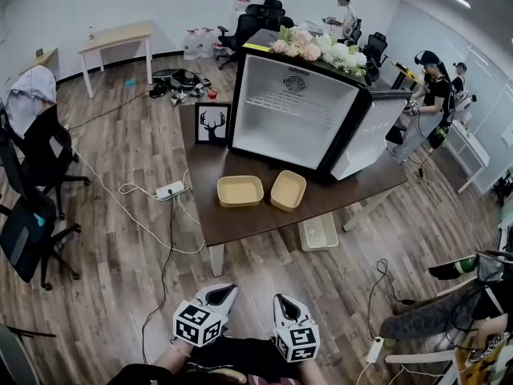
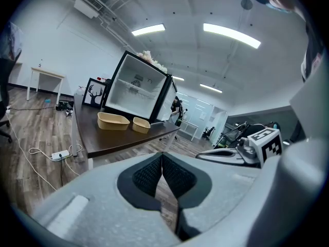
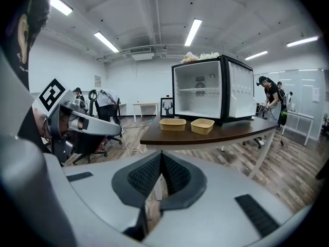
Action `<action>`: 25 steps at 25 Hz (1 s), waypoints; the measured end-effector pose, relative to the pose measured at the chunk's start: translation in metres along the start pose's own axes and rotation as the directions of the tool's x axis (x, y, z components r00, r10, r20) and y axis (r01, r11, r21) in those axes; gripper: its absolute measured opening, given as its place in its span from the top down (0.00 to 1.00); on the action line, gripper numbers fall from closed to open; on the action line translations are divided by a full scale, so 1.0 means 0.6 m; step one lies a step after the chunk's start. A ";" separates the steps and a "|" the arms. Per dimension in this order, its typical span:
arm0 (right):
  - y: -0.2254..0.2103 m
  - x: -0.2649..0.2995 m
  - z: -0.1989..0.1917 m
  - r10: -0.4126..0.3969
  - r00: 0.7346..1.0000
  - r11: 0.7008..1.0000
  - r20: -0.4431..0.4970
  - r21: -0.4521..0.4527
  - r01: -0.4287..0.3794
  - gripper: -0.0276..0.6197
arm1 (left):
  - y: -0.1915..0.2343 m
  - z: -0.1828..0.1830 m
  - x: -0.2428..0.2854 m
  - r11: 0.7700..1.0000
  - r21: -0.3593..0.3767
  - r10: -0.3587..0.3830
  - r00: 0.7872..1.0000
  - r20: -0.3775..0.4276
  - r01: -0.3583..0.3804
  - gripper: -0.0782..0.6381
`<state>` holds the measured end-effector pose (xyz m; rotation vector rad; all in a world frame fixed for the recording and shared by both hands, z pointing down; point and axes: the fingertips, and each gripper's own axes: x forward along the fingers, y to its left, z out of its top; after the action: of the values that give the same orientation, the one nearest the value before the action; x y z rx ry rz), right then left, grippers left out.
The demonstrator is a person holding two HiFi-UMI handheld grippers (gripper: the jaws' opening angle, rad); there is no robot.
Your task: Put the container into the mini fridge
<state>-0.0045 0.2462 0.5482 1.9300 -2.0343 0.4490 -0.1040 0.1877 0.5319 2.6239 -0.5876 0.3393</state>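
Over on the dark tabletop [image 1: 240, 224], the left container [image 1: 240, 191] and the right container [image 1: 288, 190], both shallow tan tubs, sit side by side just in front of the mini fridge [image 1: 296, 107]. Its door [image 1: 370, 139] is swung wide, so the white inside faces them and either tub gets a short, straight trip in. Which one is meant, I can't tell. The left gripper [image 1: 227, 290] and right gripper [image 1: 282, 300] hang low by the person's body, well apart from the table. Both have their jaws pressed fully together with nothing between them. My guess is this is just the walk-up, and the jaws have to open before any grab.
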 end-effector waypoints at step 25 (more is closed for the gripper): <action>-0.030 0.227 0.109 -0.125 0.992 0.975 0.003 0.185 0.122 0.90 | 0.212 0.138 0.133 0.979 0.079 -0.184 0.981 -0.054 0.188 0.88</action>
<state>0.0062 0.0948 0.5469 2.1589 -1.9268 0.6143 -0.0797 0.0177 0.5297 2.7166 -0.3148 0.3722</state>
